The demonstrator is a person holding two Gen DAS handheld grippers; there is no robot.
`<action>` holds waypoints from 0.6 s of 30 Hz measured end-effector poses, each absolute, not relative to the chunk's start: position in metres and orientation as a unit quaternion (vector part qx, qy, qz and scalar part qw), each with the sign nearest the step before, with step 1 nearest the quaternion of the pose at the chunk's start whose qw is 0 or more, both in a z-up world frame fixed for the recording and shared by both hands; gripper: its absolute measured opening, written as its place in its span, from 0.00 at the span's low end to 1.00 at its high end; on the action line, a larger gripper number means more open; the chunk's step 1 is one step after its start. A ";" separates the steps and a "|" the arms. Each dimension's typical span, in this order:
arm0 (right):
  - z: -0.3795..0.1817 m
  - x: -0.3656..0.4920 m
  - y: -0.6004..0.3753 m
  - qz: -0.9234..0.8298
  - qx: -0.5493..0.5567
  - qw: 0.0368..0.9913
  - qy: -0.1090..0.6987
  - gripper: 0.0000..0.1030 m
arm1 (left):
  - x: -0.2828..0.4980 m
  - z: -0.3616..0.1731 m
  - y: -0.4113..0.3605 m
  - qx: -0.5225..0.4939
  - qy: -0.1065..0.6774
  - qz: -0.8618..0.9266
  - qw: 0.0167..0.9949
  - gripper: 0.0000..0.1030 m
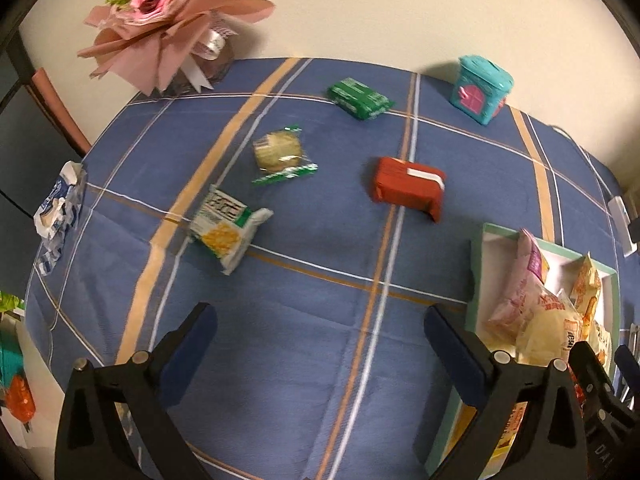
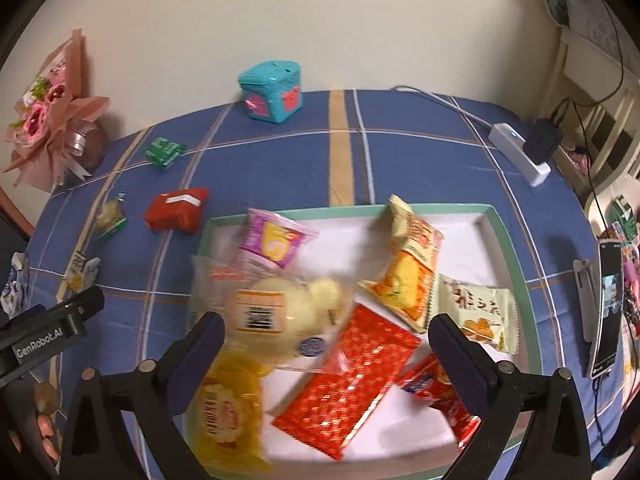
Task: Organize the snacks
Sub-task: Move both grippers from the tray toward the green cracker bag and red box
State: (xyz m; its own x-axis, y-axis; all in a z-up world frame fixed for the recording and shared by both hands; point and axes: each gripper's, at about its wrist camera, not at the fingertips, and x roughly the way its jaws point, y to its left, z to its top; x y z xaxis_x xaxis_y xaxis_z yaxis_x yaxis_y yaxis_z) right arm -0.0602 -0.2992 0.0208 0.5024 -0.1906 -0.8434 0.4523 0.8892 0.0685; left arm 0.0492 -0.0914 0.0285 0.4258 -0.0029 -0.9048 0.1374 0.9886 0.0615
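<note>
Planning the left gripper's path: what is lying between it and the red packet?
Only bare blue tablecloth lies between the left gripper and the red packet, per the left wrist view.

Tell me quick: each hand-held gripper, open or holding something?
Left hand-held gripper: open, empty, over the tablecloth.
Right hand-held gripper: open, empty, above the tray.

the tray (image 1: 478, 276) is cut off at the right edge of the left wrist view, its far side hidden behind piled snack packets. print on the corn snack packet (image 1: 224, 230) is too blurred to read. in the right wrist view, a yellow packet (image 2: 226, 408) lies partly hidden behind 1 gripper finger, smeared by blur.
</note>
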 end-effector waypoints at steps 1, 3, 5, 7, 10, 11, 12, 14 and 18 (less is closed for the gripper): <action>0.021 -0.059 -0.295 -0.186 0.139 0.856 0.462 1.00 | 0.050 0.030 -0.087 0.061 0.534 -0.039 0.842 1.00; 0.023 -0.055 -0.285 -0.181 0.134 0.858 0.461 1.00 | 0.053 0.032 -0.075 0.054 0.534 -0.033 0.843 1.00; 0.025 -0.052 -0.276 -0.178 0.129 0.861 0.458 1.00 | 0.057 0.034 -0.060 0.043 0.533 -0.023 0.845 1.00; 0.028 -0.049 -0.266 -0.173 0.124 0.865 0.454 1.00 | 0.060 0.037 -0.045 0.032 0.533 -0.012 0.846 1.00; 0.032 -0.043 -0.249 -0.160 0.115 0.872 0.449 1.00 | 0.065 0.039 -0.023 0.017 0.531 0.004 0.847 1.00; 0.032 -0.041 -0.242 -0.153 0.111 0.874 0.447 1.00 | 0.066 0.040 -0.017 0.012 0.531 0.009 0.847 1.00; 0.033 -0.038 -0.236 -0.148 0.108 0.876 0.446 1.00 | 0.068 0.040 -0.009 0.007 0.531 0.014 0.847 1.00; 0.033 -0.033 -0.221 -0.134 0.103 0.879 0.447 1.00 | 0.070 0.040 0.004 -0.003 0.531 0.023 0.847 1.00; 0.031 -0.023 -0.192 -0.108 0.095 0.883 0.448 1.00 | 0.073 0.039 0.031 -0.019 0.532 0.041 0.846 1.00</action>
State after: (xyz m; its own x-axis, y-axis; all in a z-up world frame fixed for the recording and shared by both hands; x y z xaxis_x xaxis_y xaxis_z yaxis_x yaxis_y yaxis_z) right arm -0.0231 -0.1925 0.0311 0.5758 -0.1066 -0.8106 0.2763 0.9585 0.0702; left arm 0.0732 0.0307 0.0391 0.4312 0.0494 -0.9009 -0.0891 0.9960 0.0120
